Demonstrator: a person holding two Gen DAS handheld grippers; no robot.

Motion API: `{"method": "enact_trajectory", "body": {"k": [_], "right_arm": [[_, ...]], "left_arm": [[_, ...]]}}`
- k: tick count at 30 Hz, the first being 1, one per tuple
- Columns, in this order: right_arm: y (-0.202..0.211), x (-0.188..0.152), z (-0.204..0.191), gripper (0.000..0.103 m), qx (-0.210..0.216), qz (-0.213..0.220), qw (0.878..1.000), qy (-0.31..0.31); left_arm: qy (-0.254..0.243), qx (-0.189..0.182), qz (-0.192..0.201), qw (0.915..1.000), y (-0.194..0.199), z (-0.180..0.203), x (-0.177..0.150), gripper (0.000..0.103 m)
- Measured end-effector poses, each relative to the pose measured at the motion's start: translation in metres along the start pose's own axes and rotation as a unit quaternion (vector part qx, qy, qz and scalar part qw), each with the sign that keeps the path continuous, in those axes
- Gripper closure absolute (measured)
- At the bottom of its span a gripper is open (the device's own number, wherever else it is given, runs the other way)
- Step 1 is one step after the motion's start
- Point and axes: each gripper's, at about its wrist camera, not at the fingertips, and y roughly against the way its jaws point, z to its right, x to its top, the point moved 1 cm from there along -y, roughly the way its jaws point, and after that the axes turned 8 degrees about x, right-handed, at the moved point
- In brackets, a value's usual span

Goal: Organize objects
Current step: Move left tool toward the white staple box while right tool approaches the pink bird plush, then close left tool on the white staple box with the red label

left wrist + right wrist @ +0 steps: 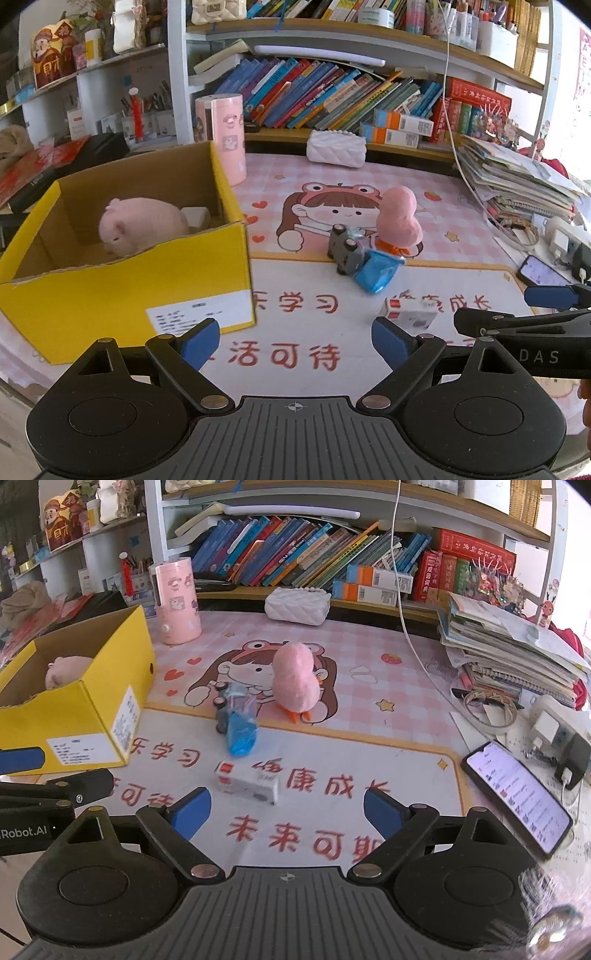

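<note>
**Mia:** Where is the small white cardboard box with the red mark (pixel 246 785)?

**Ben:** It lies on the pink cartoon desk mat (pixel 369 657), right in front of the right gripper (pixel 286 814). It is just past the tips and a bit to their left side. Its long side runs across, from one finger to the other.

**Mia:** Which gripper is nearer to it?

**Ben:** The right one, I think. From the left gripper (pixel 295 341) the little box (pixel 412 314) sits off to the right, near that gripper's right finger.

**Mia:** Are the grippers holding anything?

**Ben:** No. Both stand wide apart with nothing between the blue pads (pixel 192 812). They touch nothing.

**Mia:** Where do the things go?

**Ben:** Probably into the yellow cardboard box (pixel 155 266) on the left. A pink plush toy (pixel 144 225) is in it already. The pink plush chick (pixel 295 677) and the blue plastic packet (pixel 242 733) wait farther back on the mat.
</note>
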Motion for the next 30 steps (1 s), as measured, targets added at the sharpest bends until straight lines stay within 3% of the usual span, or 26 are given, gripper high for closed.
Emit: {"method": "enact_trajectory", "body": {"k": [10, 18, 25, 30], "right_arm": [[-0.011, 0.012, 0.027, 0.016, 0.025, -0.001, 1.0, 0.006], [-0.019, 0.02, 0.047, 0.028, 0.054, -0.008, 0.998, -0.017], [-0.023, 0.027, 0.061, 0.031, 0.069, 0.0, 0.997, -0.03], [-0.027, 0.033, 0.073, 0.031, 0.064, 0.008, 0.997, -0.034]], "left_arm": [[0.008, 0.017, -0.003, 0.9998, -0.008, 0.023, 0.007, 0.012], [0.002, 0.021, -0.009, 0.9997, -0.015, 0.04, 0.011, 0.012], [-0.011, 0.01, -0.013, 0.9998, -0.026, 0.059, 0.016, 0.012], [-0.034, -0.017, -0.039, 0.9985, -0.045, 0.082, 0.015, 0.012]]}}
